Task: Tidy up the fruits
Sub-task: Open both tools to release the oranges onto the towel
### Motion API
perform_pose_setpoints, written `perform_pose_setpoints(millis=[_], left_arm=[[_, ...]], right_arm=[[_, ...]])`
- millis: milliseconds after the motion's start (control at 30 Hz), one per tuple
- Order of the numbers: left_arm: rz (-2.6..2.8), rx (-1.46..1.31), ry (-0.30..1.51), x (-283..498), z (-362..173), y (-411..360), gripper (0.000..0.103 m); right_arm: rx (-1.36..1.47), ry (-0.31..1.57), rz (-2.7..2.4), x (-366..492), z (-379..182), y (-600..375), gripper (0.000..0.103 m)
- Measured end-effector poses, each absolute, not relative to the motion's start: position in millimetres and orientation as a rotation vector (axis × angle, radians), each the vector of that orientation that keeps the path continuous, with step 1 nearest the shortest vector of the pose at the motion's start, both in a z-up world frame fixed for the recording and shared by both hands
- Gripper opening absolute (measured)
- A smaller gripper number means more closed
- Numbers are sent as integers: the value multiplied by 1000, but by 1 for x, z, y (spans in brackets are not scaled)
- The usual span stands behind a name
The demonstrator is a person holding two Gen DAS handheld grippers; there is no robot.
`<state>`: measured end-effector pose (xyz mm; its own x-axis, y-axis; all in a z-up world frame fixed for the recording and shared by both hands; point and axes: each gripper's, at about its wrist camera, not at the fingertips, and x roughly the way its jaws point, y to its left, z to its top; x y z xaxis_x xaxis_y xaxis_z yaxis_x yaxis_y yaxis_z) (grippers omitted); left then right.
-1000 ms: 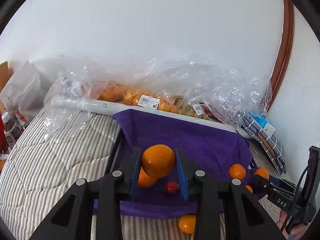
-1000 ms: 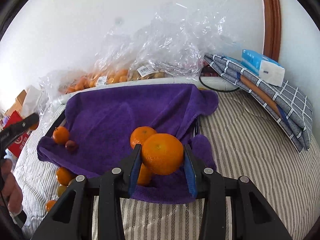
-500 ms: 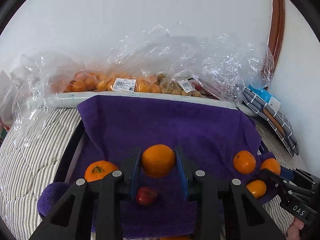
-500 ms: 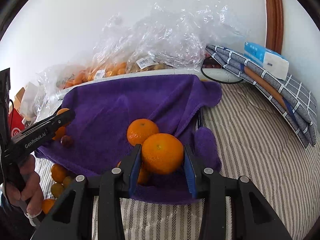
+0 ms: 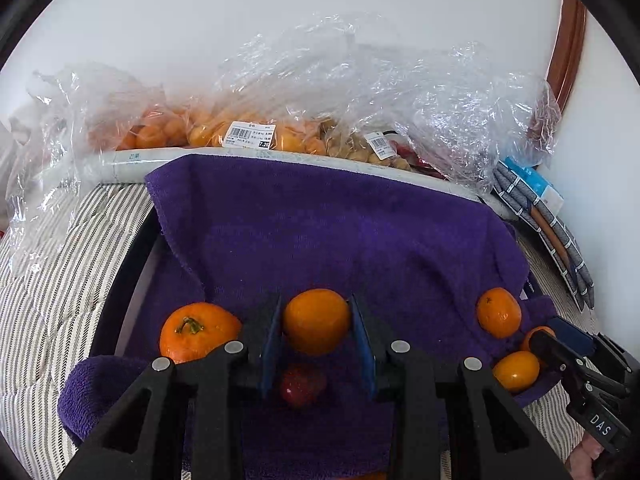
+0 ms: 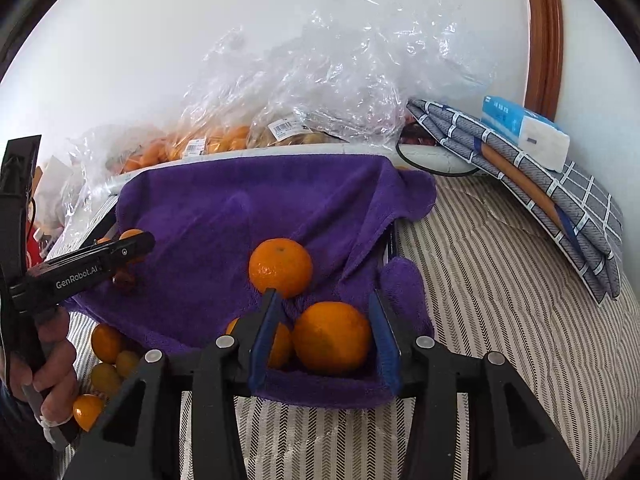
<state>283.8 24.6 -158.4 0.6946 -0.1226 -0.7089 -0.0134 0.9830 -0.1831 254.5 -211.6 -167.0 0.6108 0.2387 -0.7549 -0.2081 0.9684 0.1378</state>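
Purple towel (image 6: 240, 216) under right gripper (image 6: 324, 336), jaws just opening off orange (image 6: 332, 338); left gripper (image 5: 316, 334) jaws clamping mandarin (image 5: 316, 320).

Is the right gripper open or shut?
Open. The right gripper has just been opening; gaps show beside the orange resting on the towel.
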Motion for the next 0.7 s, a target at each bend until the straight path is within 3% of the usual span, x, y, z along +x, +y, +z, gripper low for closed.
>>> perform_pose_setpoints(millis=[167, 500, 700], left_arm=[[-100, -209, 801, 285, -160, 27, 37], [-106, -193, 657, 252, -136, 36, 45], [-58, -133, 589, 210, -127, 56, 47]], right_arm=[[27, 830, 259, 249, -160, -211, 52], [148, 783, 290, 242, -146, -226, 53], [154, 809, 292, 211, -129, -212, 47]])
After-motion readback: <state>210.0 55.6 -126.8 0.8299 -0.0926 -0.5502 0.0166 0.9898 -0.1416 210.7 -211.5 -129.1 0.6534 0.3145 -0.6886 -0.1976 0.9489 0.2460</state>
